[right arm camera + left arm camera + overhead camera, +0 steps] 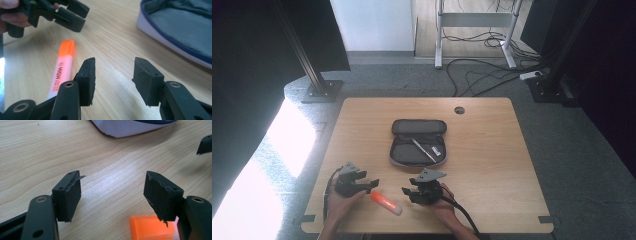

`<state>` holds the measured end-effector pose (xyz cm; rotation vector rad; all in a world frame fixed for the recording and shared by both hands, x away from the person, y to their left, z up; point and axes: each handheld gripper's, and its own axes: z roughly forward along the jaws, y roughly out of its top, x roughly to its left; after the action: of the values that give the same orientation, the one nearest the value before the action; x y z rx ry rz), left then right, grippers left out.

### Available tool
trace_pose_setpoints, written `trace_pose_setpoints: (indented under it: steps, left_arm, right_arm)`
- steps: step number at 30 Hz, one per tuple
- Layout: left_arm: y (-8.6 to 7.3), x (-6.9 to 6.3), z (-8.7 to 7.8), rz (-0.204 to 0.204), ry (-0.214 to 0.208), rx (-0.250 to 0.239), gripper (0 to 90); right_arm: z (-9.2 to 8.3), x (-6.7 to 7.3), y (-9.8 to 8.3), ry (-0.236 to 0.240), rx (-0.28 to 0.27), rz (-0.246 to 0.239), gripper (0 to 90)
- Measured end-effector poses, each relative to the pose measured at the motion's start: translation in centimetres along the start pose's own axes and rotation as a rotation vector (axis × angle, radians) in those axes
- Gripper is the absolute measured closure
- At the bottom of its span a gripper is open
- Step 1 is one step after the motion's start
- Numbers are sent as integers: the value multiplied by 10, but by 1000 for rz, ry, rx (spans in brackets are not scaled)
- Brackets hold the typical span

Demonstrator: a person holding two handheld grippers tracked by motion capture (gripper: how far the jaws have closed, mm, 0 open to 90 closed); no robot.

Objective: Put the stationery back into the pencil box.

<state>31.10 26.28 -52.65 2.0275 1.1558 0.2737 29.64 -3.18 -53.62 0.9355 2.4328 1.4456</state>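
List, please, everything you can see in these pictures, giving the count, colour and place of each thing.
highlighter: one, orange cap and pale pink body, lying on the table's near edge between the two grippers.
pencil case: one, grey, zipped open at the table's middle.
pen: one, silvery, inside the open case.
table: one, light wood, with a round hole near the far edge.
cables: several, black, on the grey floor beyond the table.
left gripper: one, black, jaws open, nothing between them, beside the orange cap.
right gripper: one, black, jaws open, right of the highlighter.
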Motion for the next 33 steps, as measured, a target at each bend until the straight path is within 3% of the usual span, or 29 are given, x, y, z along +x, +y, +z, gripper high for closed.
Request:
trace_pose_setpoints:
  steps: [33]
  left_arm:
    - [0, -1, 2, 4, -3, 8, 306]
  right_arm:
    - [19, 34, 1, 90, 24, -51, 512]
